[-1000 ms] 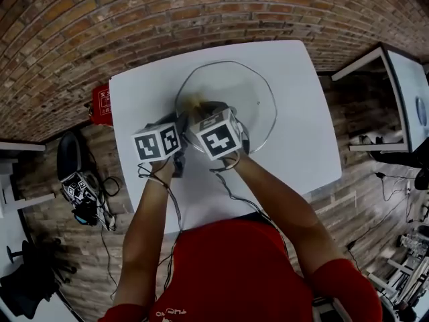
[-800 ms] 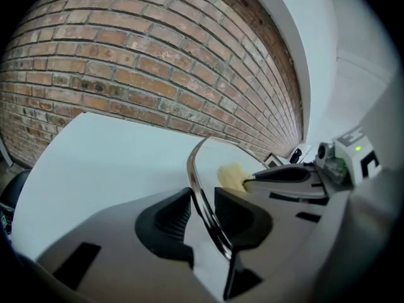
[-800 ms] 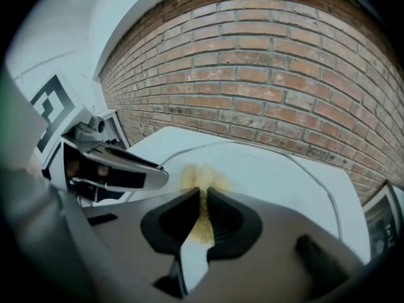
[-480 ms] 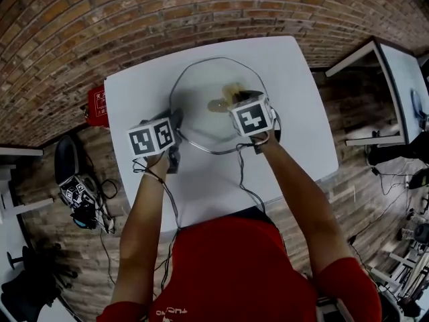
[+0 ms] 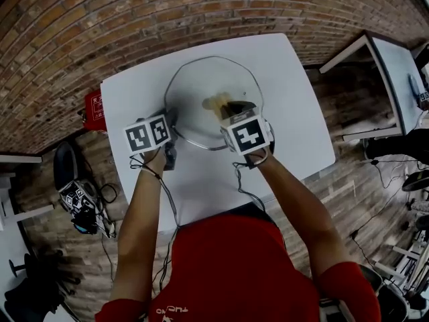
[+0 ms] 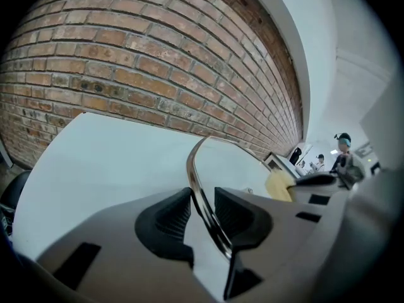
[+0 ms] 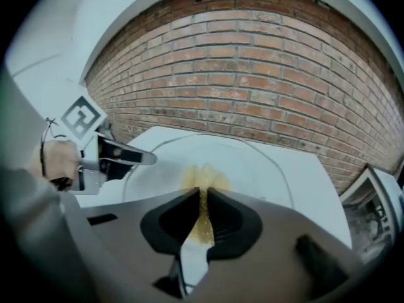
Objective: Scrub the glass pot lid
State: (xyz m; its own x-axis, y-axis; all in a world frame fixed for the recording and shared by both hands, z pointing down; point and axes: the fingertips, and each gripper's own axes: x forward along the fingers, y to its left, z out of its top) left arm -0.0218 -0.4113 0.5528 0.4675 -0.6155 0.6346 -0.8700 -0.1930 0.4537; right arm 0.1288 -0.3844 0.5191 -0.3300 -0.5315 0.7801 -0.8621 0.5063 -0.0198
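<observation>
left gripper [image 6: 202, 208] fingers clamp glass pot lid [image 5: 194, 92] rim at 8 o'clock; right gripper [image 7: 202, 216] fingers pinch yellow sponge [image 7: 203, 178]. risk: scrub pressure tilts lid, rim slips free.

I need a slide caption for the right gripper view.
Right tool pinches a yellow sponge on the glass lid; left tool grips its rim.

Lid [image 5: 191, 89]: round clear glass with a thin metal rim, lying on the white table [image 5: 295, 119] towards its far edge, with a yellow sponge [image 5: 216, 102] on its middle.
</observation>
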